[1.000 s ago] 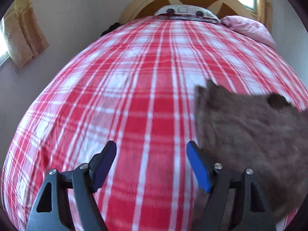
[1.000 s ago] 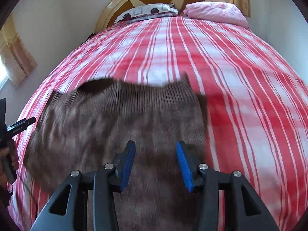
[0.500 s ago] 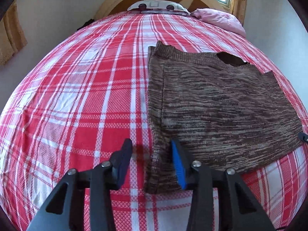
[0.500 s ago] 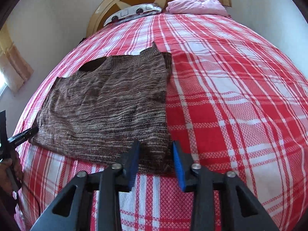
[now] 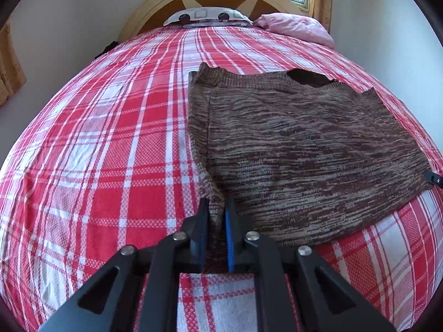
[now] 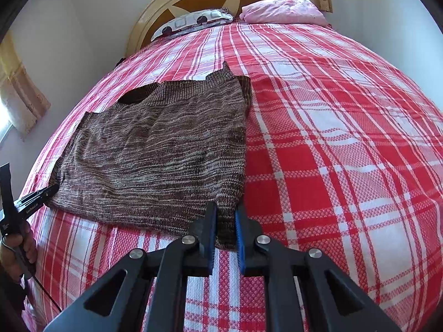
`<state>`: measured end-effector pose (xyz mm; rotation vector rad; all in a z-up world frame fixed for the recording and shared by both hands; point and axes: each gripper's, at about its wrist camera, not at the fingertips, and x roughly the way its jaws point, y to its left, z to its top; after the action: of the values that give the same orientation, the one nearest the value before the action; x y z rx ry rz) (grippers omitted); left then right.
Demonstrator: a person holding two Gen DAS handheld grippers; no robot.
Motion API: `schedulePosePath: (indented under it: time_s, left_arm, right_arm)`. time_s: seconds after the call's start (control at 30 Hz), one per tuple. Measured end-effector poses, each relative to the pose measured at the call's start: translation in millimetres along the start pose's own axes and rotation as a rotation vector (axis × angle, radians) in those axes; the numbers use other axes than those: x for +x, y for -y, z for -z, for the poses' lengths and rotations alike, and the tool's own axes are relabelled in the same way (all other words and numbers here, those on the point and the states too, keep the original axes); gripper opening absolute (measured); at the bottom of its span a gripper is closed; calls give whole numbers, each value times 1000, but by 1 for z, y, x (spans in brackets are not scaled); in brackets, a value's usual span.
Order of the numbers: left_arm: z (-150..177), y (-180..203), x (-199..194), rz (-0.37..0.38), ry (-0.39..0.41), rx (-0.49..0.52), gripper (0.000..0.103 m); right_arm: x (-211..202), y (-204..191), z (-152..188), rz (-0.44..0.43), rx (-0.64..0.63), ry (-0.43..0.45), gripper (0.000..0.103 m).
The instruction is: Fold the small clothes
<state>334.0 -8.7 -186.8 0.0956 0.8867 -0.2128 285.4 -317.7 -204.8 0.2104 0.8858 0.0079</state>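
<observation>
Brown knit top (image 5: 304, 149) flat, corners pinched by both grippers

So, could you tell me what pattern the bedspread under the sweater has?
The bedspread is a red and white plaid, clearest in the right wrist view.

Red plaid bed (image 5: 110, 144): brown knit garment (image 5: 304, 149) flat; pink pillow (image 5: 293, 26), patterned pillow (image 5: 206, 16).

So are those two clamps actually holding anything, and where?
Yes: the brown knit top. The left gripper pinches its near left corner, while the right gripper, closing, pinches the near right corner.
</observation>
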Motion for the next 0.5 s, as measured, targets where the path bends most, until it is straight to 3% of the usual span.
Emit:
schedulePosePath:
  time_s: [0.5]
  left_arm:
    - [8, -7, -20, 48, -6, 14, 6]
  right_arm:
    - [-24, 0, -4, -64, -33, -29, 8]
